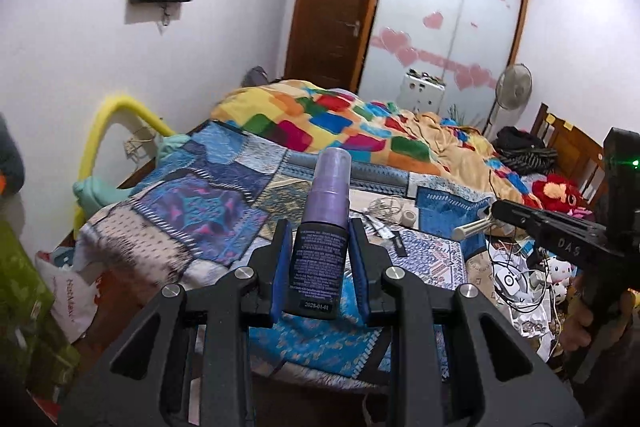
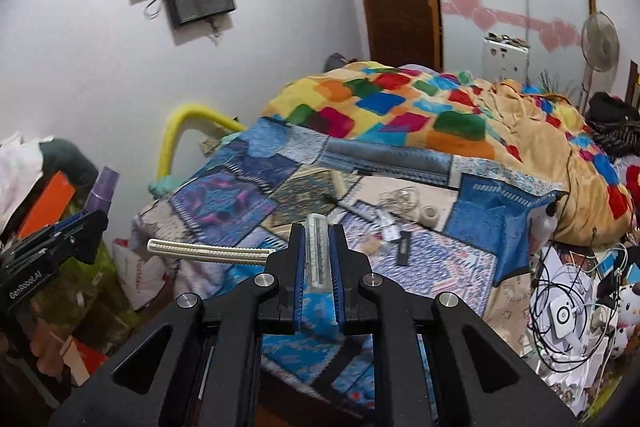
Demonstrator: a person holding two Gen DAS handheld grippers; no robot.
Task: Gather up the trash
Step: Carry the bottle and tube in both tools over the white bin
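A purple spray bottle [image 1: 320, 255] with a dark label stands upright between the blue pads of my left gripper [image 1: 320, 227], which is shut on it above the bed's front edge. My right gripper [image 2: 318, 231] is shut on a cream ribbed plastic strip [image 2: 208, 251]; one end sits between the pads and the rest bends off to the left. Each gripper shows in the other's view: the right gripper [image 1: 496, 213] with the strip [image 1: 472, 229] at the right, the left gripper [image 2: 94, 217] with the bottle [image 2: 103, 189] at the far left.
Below lies a bed with a blue patchwork cover [image 2: 472, 227] and a crumpled colourful blanket [image 2: 400, 99]. On the cover lie a white roll [image 2: 430, 215], a black stick [image 2: 403, 247] and scraps. Tangled cables [image 2: 568, 307] and plush toys fill the right. A white bag [image 1: 76, 291] sits at the left.
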